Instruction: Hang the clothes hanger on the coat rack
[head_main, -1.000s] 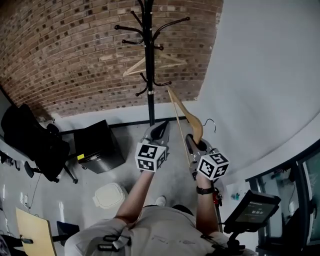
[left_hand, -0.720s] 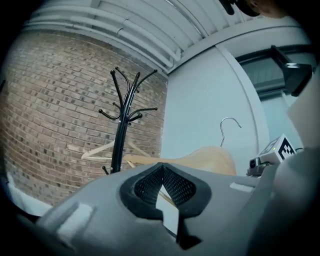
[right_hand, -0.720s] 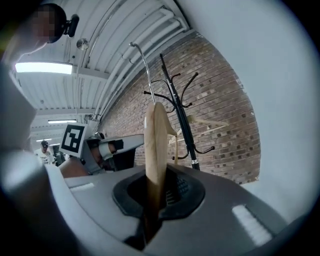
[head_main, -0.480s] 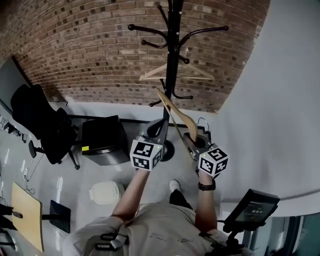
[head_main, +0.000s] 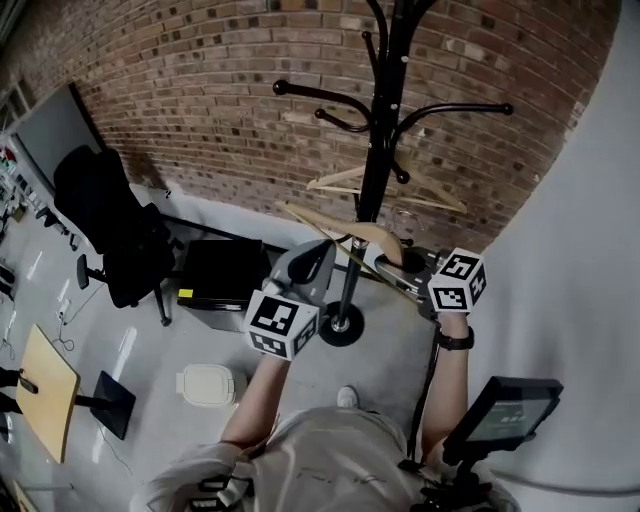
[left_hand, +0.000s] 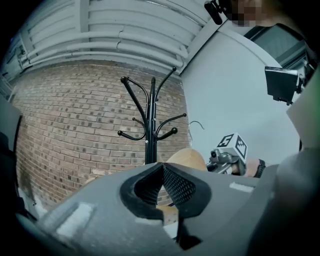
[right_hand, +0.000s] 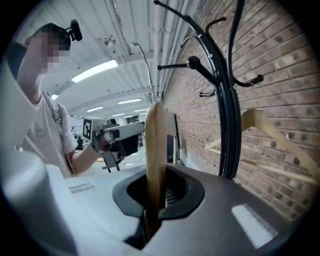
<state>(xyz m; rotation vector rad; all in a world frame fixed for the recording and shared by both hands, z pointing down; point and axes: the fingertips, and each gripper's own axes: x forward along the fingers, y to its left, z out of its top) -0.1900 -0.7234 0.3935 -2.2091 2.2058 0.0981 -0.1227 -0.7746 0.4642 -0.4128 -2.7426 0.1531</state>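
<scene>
My right gripper (head_main: 398, 262) is shut on a wooden clothes hanger (head_main: 345, 228), which lies nearly level across the front of the black coat rack (head_main: 378, 150). In the right gripper view the hanger (right_hand: 156, 145) stands edge-on between the jaws, with its wire hook (right_hand: 142, 60) above and the rack's pole (right_hand: 227, 100) close on the right. My left gripper (head_main: 312, 262) hovers just left of the pole; its jaws (left_hand: 162, 170) are shut with nothing in them, and the hanger (left_hand: 187, 159) shows behind them. A second wooden hanger (head_main: 395, 190) hangs on the rack.
Behind the rack runs a brick wall (head_main: 180, 90), and a white wall (head_main: 590, 220) is on the right. A black office chair (head_main: 115, 235), a black cabinet (head_main: 225, 275) and a white bin (head_main: 205, 385) are on the floor at left. A screen on a stand (head_main: 505, 410) is at lower right.
Both grippers have moved toward the coat rack, which now looms larger. The held hanger has swung from steeply tilted to nearly level and now crosses in front of the pole.
</scene>
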